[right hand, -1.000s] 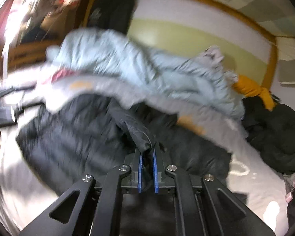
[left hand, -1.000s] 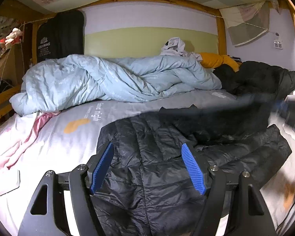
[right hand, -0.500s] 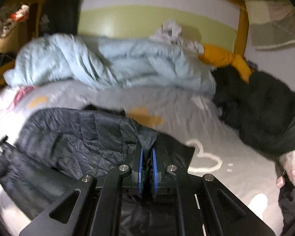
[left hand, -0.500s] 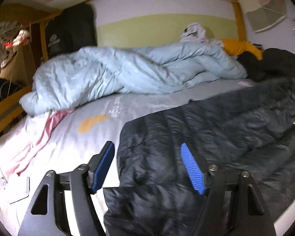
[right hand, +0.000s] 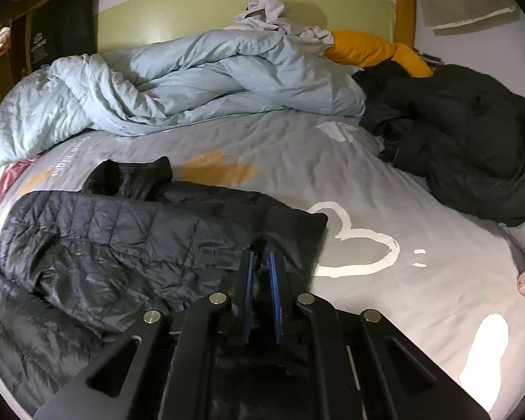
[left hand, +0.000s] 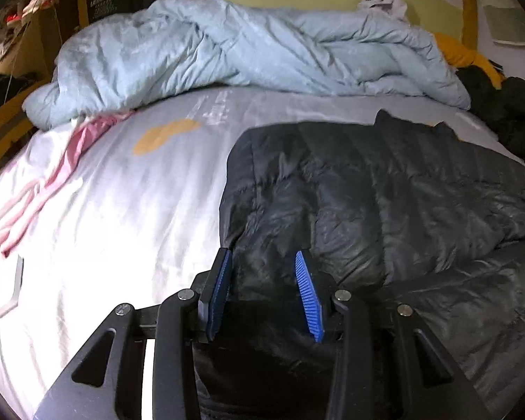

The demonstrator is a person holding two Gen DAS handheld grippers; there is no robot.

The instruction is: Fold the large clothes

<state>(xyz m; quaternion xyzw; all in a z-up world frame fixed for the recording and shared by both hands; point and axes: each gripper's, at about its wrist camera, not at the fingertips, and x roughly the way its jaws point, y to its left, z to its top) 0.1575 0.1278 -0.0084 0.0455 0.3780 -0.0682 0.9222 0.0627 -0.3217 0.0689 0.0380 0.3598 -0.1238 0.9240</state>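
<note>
A black quilted puffer jacket [left hand: 385, 210] lies spread on the grey bed sheet [left hand: 122, 210]; it also shows in the right wrist view [right hand: 122, 245]. My left gripper [left hand: 262, 262] is open, its blue pads straddling the jacket's near left edge and resting on the fabric. My right gripper [right hand: 260, 262] is shut on the jacket's right edge, with black fabric pinched between its blue pads low over the bed.
A crumpled light blue duvet [left hand: 245, 45] lies across the head of the bed. A pile of dark clothes [right hand: 472, 140] and an orange garment [right hand: 374, 49] sit at the right. A pink cloth [left hand: 45, 182] lies at the left edge.
My right gripper has carried the jacket's edge across to the right and down onto the bed. My left gripper has lowered onto the jacket's left edge and its jaws have narrowed.
</note>
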